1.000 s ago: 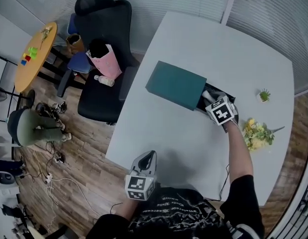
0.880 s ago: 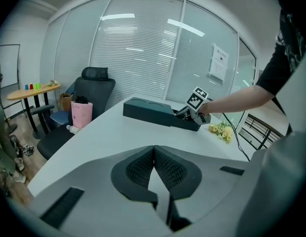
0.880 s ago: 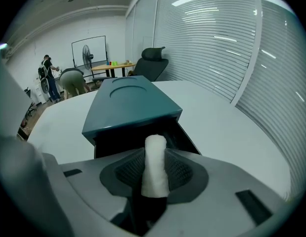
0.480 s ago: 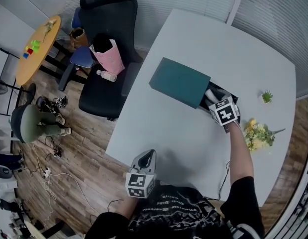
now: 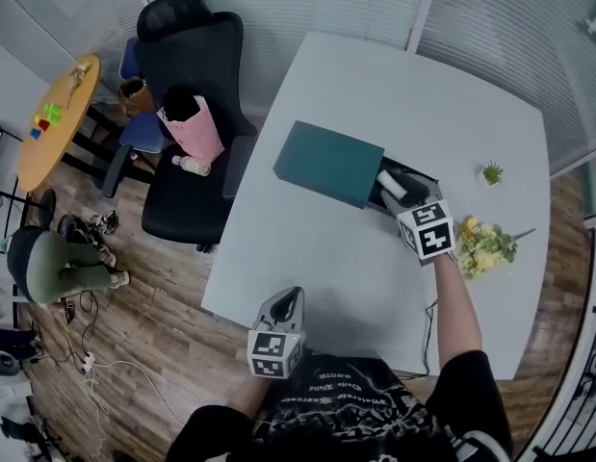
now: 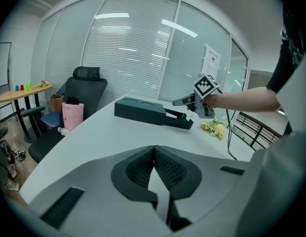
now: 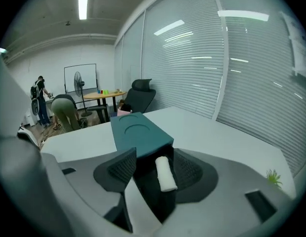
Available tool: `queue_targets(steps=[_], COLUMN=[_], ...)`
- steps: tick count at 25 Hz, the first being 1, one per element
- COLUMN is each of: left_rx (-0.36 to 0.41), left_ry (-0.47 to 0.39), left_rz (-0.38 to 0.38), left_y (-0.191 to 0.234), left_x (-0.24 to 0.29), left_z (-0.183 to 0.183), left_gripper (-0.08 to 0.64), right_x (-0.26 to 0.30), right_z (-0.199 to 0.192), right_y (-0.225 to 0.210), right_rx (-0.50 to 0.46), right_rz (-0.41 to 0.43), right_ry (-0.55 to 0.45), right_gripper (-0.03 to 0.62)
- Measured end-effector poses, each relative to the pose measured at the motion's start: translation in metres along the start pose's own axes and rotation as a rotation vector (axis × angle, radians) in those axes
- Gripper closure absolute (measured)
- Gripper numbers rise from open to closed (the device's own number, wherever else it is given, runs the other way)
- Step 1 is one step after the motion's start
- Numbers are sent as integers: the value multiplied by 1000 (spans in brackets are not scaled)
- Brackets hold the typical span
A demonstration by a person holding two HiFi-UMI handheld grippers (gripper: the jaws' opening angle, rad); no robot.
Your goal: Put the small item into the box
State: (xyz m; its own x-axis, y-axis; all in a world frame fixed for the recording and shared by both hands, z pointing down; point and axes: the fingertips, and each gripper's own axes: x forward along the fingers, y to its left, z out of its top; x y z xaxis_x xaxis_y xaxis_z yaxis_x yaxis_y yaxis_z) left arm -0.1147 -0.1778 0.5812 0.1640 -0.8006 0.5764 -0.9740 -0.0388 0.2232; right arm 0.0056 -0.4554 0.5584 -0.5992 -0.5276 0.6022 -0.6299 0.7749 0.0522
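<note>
A dark teal box (image 5: 326, 162) lies on the white table (image 5: 355, 268), its black drawer (image 5: 416, 179) pulled out to the right. A small white roll (image 5: 391, 183) lies in the drawer. My right gripper (image 5: 401, 198) hovers just above the drawer and its jaws have just been opening. In the right gripper view the roll (image 7: 165, 174) shows between the spread pads (image 7: 124, 167), untouched by them, with the box (image 7: 138, 130) beyond. My left gripper (image 5: 289, 299) rests shut and empty at the table's near edge, and its pads (image 6: 138, 169) meet at the tips.
Yellow flowers (image 5: 485, 243) and a tiny potted plant (image 5: 490, 172) sit right of the drawer. A black office chair (image 5: 187, 114) with a pink bag (image 5: 194, 128) stands at the table's left. A round wooden table (image 5: 52, 123) and a crouching person (image 5: 57, 263) are farther left.
My right gripper has lifted up and back from the drawer, and the white roll now lies uncovered in it. The left gripper has stayed in place.
</note>
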Motion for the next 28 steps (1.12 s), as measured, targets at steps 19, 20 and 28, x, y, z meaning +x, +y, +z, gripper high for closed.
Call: queue_targets(steps=[19, 20, 28], left_rx=[102, 109, 154], left_ry=[-99, -104, -130], left_rz=[-217, -225, -276], left_y=[-37, -38, -43], left_x=[-18, -18, -21], left_z=[15, 17, 29], left_gripper=[540, 540, 540], right_x=[-153, -161, -201], right_z=[18, 16, -15], right_y=[60, 63, 92], right_rx=[70, 80, 161], right_rz=[-213, -226, -312], right_ry=[-255, -270, -331], right_gripper=[348, 348, 353])
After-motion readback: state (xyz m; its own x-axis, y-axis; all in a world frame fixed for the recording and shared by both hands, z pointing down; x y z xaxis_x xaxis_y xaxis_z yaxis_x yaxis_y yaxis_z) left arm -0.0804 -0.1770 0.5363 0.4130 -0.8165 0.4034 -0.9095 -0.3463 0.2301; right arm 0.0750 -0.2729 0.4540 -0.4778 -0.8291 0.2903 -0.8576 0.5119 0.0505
